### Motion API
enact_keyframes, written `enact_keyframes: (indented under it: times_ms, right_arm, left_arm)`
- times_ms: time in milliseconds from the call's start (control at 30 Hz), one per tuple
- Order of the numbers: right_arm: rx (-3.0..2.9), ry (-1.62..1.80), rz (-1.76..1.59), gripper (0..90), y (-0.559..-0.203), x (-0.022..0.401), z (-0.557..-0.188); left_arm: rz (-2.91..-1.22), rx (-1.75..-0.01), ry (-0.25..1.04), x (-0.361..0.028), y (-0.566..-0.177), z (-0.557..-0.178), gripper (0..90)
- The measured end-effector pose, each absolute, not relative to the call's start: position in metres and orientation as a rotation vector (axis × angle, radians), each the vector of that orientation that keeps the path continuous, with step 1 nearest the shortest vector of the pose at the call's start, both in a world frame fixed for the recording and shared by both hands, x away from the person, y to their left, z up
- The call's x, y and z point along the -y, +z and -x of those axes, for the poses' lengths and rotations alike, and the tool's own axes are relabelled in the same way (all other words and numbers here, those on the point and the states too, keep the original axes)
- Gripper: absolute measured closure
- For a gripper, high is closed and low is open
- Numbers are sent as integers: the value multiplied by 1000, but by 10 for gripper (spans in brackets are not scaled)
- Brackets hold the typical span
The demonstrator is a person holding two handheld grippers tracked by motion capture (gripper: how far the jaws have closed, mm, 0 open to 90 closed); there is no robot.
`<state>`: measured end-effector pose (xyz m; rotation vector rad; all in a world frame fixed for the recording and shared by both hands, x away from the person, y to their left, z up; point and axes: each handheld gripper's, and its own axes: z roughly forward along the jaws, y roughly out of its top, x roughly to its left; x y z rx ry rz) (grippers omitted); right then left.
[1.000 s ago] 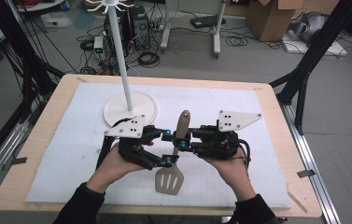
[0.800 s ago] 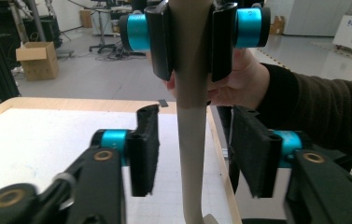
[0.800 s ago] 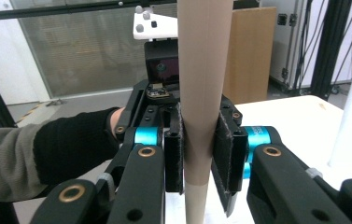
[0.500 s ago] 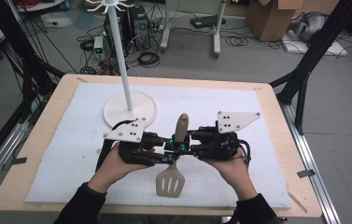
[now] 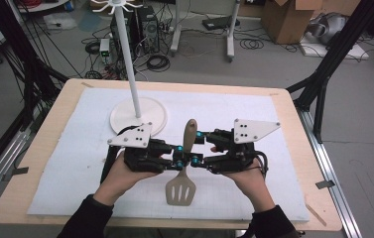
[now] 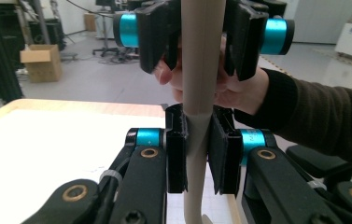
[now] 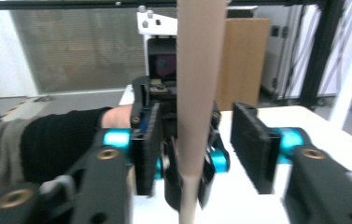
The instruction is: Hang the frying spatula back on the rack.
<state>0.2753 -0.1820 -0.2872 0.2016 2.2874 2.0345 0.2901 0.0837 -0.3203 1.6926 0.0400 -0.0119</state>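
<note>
A beige slotted spatula (image 5: 180, 190) hangs upright over the white mat, blade down and handle up. My left gripper (image 5: 180, 158) comes in from the left and is shut on the spatula's thin neck. In the left gripper view its pads (image 6: 176, 149) press the neck (image 6: 197, 140) from both sides. My right gripper (image 5: 195, 147) comes in from the right, a little higher on the handle. Its jaws have just been opening. In the right gripper view the handle (image 7: 199, 70) stands between the pads (image 7: 253, 147) with a gap on each side.
A white hook stand (image 5: 138, 118) with a tall pole stands on the mat (image 5: 65, 148) at the back left, close behind the left gripper. The wooden table (image 5: 293, 124) ends just past the mat. Boxes, cables and frame legs are on the floor beyond.
The left jaws closed onto the spatula's neck. The right jaws, shut on the handle before, have come apart from it. Both hands and the spatula stayed in place.
</note>
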Motion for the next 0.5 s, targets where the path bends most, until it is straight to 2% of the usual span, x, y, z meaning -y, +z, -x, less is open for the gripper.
enact_keyframes:
  times_ms: [200,500]
  right_arm:
    - [-2192,2054,-325,323,-292,205,-278]
    - [-2072,1874,-556,177,-319,250,-275]
  left_arm:
    - [-1683,-86,56,-101,-314,-294,781]
    - [-1666,-182,174,-133,-294,-310,781]
